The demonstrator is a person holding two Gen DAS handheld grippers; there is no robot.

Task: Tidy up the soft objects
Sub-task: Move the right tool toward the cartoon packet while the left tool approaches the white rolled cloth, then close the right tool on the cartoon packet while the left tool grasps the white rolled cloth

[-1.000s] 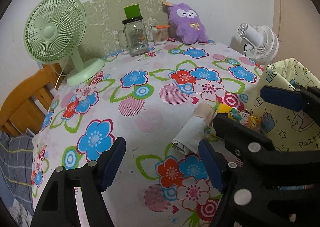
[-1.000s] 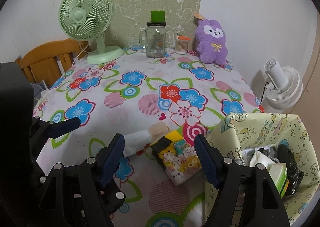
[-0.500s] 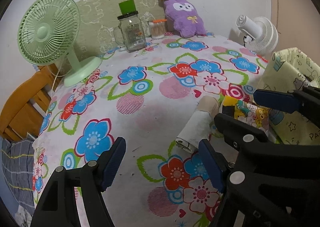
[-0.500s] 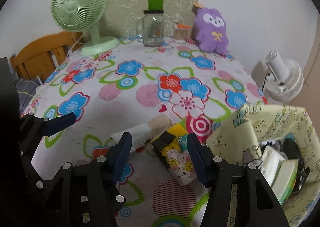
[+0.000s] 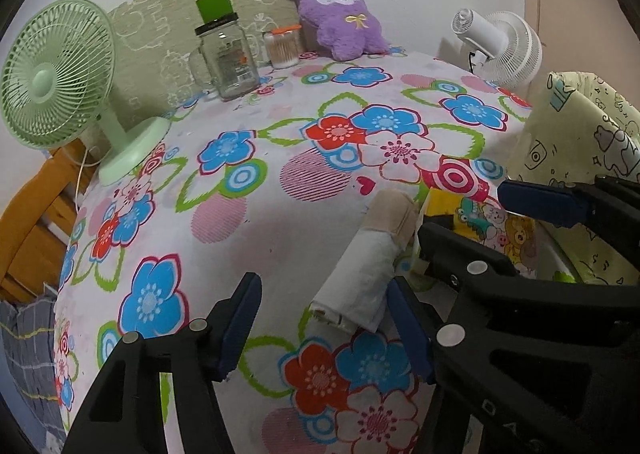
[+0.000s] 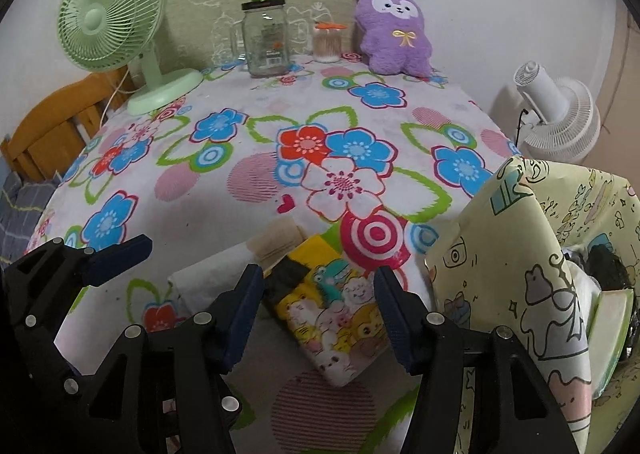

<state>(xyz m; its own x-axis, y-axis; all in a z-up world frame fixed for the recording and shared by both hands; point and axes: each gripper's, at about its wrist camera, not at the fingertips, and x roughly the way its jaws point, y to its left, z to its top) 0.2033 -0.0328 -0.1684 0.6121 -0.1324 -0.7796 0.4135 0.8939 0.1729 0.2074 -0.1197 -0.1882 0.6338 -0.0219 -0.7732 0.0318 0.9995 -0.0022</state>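
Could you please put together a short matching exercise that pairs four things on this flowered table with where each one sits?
Things:
1. green desk fan
2. purple plush toy
3. cartoon-printed yellow pouch
4. rolled white cloth

Places:
A. ahead of the open jaws of the right gripper
B. far left corner of the table
C. just ahead of the left gripper, toward its right finger
D. far edge, against the wall, right of the glass jar

Pairs: 1-B, 2-D, 3-A, 4-C

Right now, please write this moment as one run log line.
left gripper: open, empty, near white roll | right gripper: open, straddling cartoon pouch | fabric bin: beside pouch
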